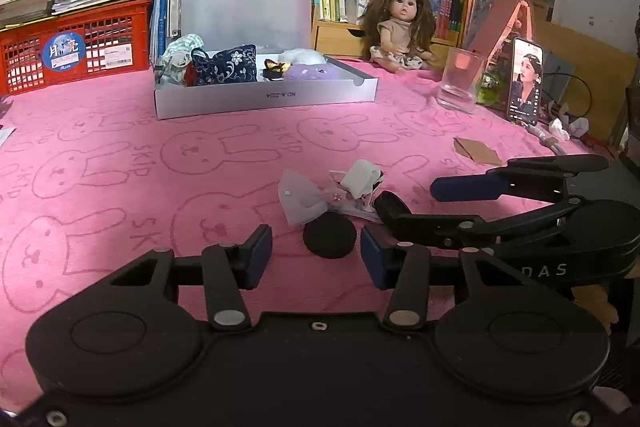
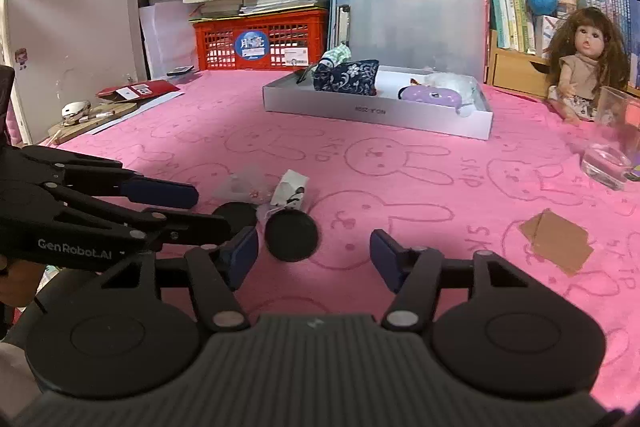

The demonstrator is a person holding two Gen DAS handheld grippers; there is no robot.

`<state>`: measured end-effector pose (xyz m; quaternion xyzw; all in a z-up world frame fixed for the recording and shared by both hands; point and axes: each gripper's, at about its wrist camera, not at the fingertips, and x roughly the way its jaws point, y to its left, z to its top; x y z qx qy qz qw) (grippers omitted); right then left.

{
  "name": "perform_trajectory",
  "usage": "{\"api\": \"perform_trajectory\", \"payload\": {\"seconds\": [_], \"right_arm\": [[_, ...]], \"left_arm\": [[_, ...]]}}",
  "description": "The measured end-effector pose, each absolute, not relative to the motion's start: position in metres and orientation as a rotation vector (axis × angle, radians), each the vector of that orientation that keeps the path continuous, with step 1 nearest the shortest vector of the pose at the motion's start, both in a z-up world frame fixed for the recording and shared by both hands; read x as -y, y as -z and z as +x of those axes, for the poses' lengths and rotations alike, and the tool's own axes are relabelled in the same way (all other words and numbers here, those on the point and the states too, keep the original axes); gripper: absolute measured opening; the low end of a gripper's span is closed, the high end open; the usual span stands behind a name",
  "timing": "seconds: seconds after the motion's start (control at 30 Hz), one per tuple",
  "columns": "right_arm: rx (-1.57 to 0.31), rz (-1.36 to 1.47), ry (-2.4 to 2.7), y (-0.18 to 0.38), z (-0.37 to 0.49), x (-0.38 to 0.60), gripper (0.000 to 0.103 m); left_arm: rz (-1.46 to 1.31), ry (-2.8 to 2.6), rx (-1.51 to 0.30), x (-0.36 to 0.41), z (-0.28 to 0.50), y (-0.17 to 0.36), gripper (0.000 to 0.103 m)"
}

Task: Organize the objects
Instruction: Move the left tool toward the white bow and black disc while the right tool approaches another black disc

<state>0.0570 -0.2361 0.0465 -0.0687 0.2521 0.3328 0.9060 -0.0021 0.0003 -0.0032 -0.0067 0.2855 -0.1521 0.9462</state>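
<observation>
Two black round discs lie on the pink rabbit-print cloth beside a small bundle of sheer white bow and white card (image 1: 340, 193) (image 2: 290, 187). My left gripper (image 1: 316, 258) is open around one disc (image 1: 329, 235); its pads stand just clear of it on both sides. My right gripper (image 2: 314, 255) is open around the other disc (image 2: 291, 235), which sits nearer its left pad. Each gripper shows from the side in the other's view, the right gripper (image 1: 420, 201) and the left gripper (image 2: 200, 207). Behind stands an open white box (image 1: 264, 99) (image 2: 376, 115) holding a navy floral pouch (image 1: 226, 65) and a purple plush (image 2: 426, 95).
A doll (image 1: 402, 27) sits at the back right near a clear glass (image 1: 460, 79) and a lit phone (image 1: 526, 79). A brown cardboard scrap (image 2: 556, 241) lies on the cloth. A red crate (image 1: 76, 47), book stacks and plush toys line the back.
</observation>
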Motion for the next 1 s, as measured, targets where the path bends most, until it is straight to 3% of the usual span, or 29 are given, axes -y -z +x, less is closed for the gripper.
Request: {"api": "perform_trajectory", "payload": {"seconds": [0.1, 0.2, 1.0], "right_arm": [[-0.523, -0.132, -0.686, -0.0454, 0.0573, 0.2343, 0.055], [-0.525, -0.125, -0.693, -0.0453, 0.0572, 0.2334, 0.050], [-0.529, -0.135, -0.663, -0.0449, 0.0572, 0.2260, 0.036]], "left_arm": [[-0.016, 0.311, -0.583, -0.0003, -0.0018, 0.0037, 0.046], [-0.014, 0.310, -0.582, 0.0000, -0.0017, 0.0040, 0.046], [-0.014, 0.298, -0.573, 0.0040, 0.0001, 0.0063, 0.045]]}}
